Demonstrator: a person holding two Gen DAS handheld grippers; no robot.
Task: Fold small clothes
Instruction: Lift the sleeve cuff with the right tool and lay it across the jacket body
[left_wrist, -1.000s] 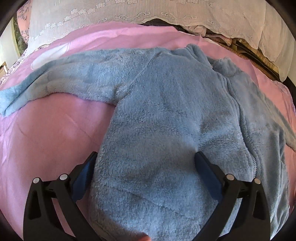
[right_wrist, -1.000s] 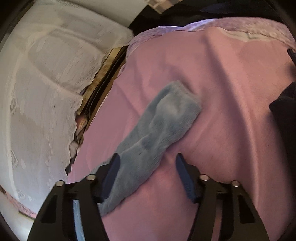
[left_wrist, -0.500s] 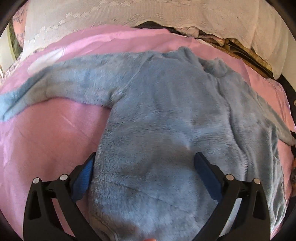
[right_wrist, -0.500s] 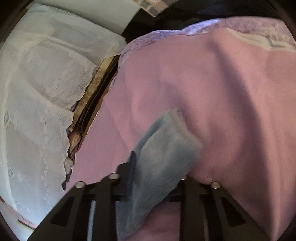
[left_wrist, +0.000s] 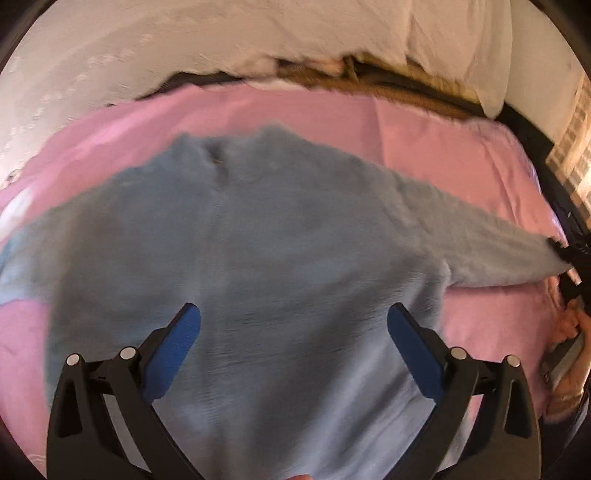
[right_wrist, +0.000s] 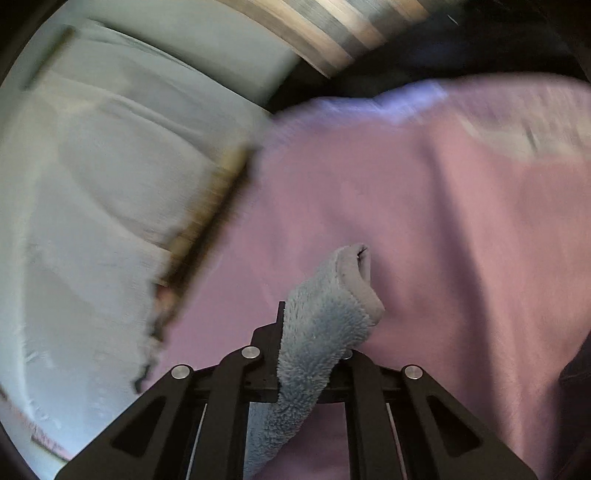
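Fleece jacket (left_wrist: 280, 258), pale blue and shaggy, is the whole story here, and the right gripper (right_wrist: 314, 332) has it by the sleeve (right_wrist: 325, 317): jaws pinched together on the cuff, which pokes up past the fingertips in the lower middle of the right wrist view, its rolled hem open at the top. Down below the jaws the sleeve hangs limp between the black arms. That droop says plenty: soft, light pile with no stiffness at all, so it will sag wherever it is not carried.

Over to the left gripper (left_wrist: 293, 332), at the bottom of its own view. Blue pads (left_wrist: 181, 350) stand wide apart, nothing between them, hovering above the jacket's body near the lower hem. No contact that I can see.

Outward now. The jacket lies spread front-up on the pink blanket (left_wrist: 424, 147), collar toward the top centre, zip line running down from it. One sleeve stretches to the right edge of the frame, where a dark gripper tip meets its end; the other trails off at the left edge. White bedding (left_wrist: 258, 37) is heaped beyond the blanket along the top.

My read: a sleeve fold is under way. Thick pile grips well and will not slip out of the pads, but it bulks up, so a hold at the cuff edge or the hem corner looks best. Grab mid-panel and you risk picking up both layers. The blanket underneath could drag along too, being just as soft.
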